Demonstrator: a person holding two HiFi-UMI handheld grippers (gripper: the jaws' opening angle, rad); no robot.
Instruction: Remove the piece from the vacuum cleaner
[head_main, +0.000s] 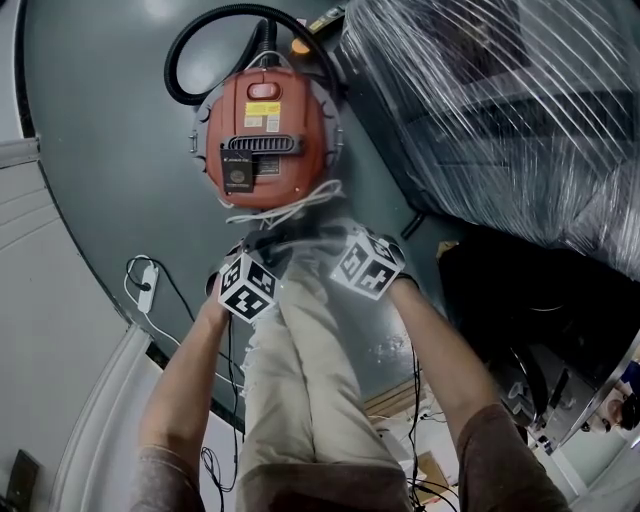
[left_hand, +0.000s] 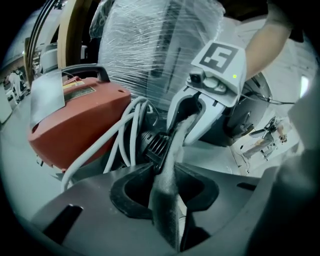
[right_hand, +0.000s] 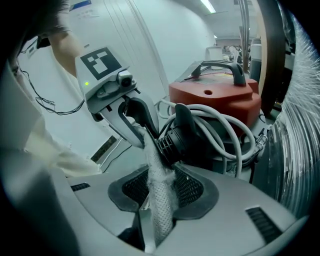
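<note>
Mesh piece (right_hand: 159, 200): a white, fuzzy-edged strip of netting seen edge-on. It sits at the near end of the vacuum cleaner (head_main: 265, 135), strung between the two tools.

Left tool (left_hand: 165, 172): clenched on the mesh piece, pads pressing both faces. The strip runs up from there into the other tool's tips.

Right tool (right_hand: 160, 175): also clamped on the mesh piece, pads on both sides of the netting.

The two tools face each other, tips close together, just beside a black ribbed fitting (right_hand: 172, 142) on the vacuum. I can't tell whether the piece is attached to that fitting or only lying against it.

Vacuum cleaner:
- Red body, upright on the dark grey floor (head_main: 100, 150).
- Black carry handle (right_hand: 220, 67) on top.
- White cord (right_hand: 220, 117) looped around the near end, above the fitting.
- Black hose (head_main: 200, 40) curls round the far side.

Surroundings in the head view:
- A plastic-wrapped load (head_main: 480, 100) stands right of the vacuum, close to it.
- A white power strip (head_main: 147, 285) lies at the left, well apart.
- The person's beige trousers (head_main: 305, 380) show between both forearms, directly under the tools.
</note>
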